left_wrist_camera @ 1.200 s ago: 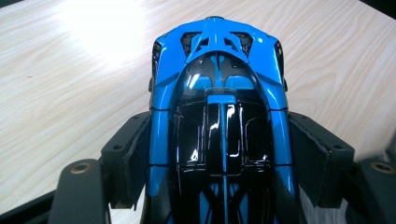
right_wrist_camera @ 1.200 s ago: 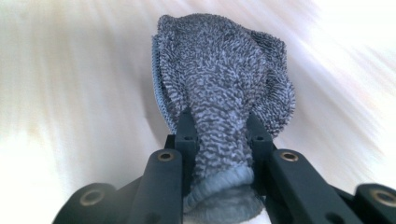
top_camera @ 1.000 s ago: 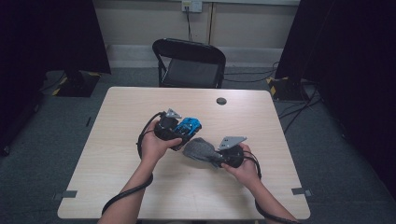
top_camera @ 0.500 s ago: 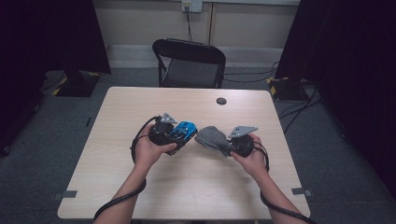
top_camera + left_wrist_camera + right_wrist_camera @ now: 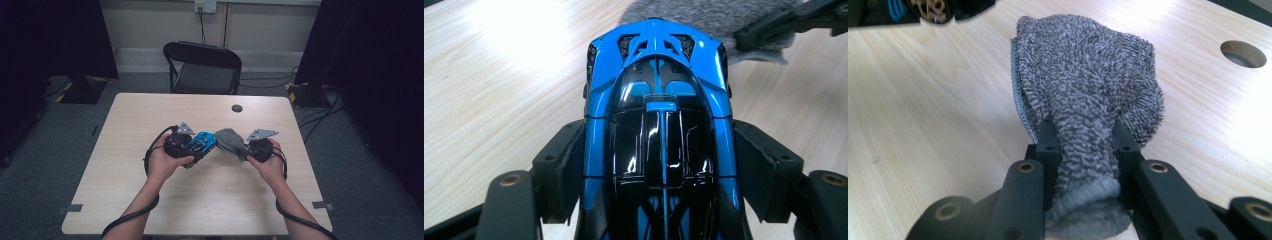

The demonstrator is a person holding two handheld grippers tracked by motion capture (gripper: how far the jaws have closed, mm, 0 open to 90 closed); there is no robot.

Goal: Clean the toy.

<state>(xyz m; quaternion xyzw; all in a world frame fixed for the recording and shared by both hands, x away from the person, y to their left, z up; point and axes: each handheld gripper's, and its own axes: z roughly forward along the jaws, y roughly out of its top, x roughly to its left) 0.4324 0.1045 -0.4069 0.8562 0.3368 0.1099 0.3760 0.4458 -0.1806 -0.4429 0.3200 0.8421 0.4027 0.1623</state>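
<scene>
High view: a person's two forearms come up over a pale wooden surface (image 5: 150, 200), each hand carrying a hand-held gripper, and the two meet near the middle. The left hand-held gripper (image 5: 196, 146) carries a toy car (image 5: 201, 142), glossy blue with black panels and a dark cabin roof, its body slim and ribbed with blue strips. In the left gripper view the car (image 5: 659, 125) lies lengthwise between the jaws, which stand fairly wide and press against its two flanks, so it is clamped by the sides and held clear above the surface.

The right hand-held gripper (image 5: 240, 150) holds a grey cloth (image 5: 229, 140), a rough, looped terry fabric bunched into a soft lump. In the right gripper view the jaws are drawn close together and pinch a gathered fold of the cloth (image 5: 1083, 100), the rest bulging out ahead of them above the wood. In the high view the cloth sits just beside the car's far end; whether they touch I cannot tell.

A round hole (image 5: 237, 108) sits in the surface farther back, and a black folding chair (image 5: 202, 67) stands behind the far edge.
</scene>
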